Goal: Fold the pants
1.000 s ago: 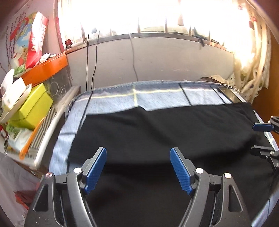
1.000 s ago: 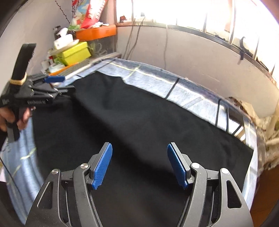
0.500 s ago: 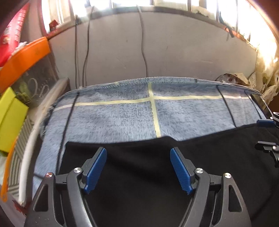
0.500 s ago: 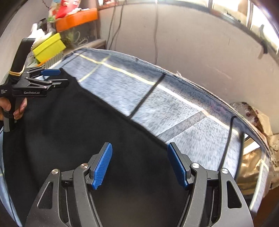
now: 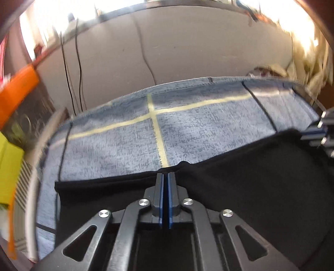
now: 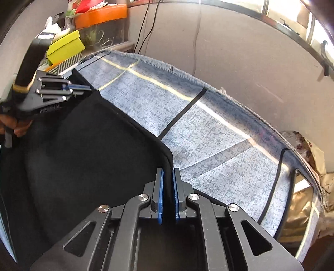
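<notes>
The black pants (image 5: 240, 187) lie spread over a blue-grey cloth (image 5: 125, 146) marked with pale yellow and black lines, which covers the counter; the pants fill the near part of both views, and their far edge runs across the cloth from left to right.

The left gripper (image 5: 165, 177) has its blue-padded fingers (image 5: 160, 191) clenched on that far edge of the pants, near its left end, where the fabric bunches into a small raised pinch just in front of the tips. The right gripper (image 6: 167, 173) is likewise clamped on the pants, its fingers (image 6: 160, 193) pressed against a rounded fold of the hem with a narrow strip of black fabric caught between the pads.

In the right wrist view the left gripper appears at the far left (image 6: 81, 87), held by the person's hand (image 6: 14, 125), its tips at the edge of the pants.

Beyond the counter stands a grey wall (image 6: 229, 52) with black cables (image 5: 71, 73) hanging down it. A yellow-green box (image 6: 64, 49) and an orange tray (image 6: 100, 15) sit at the left.
</notes>
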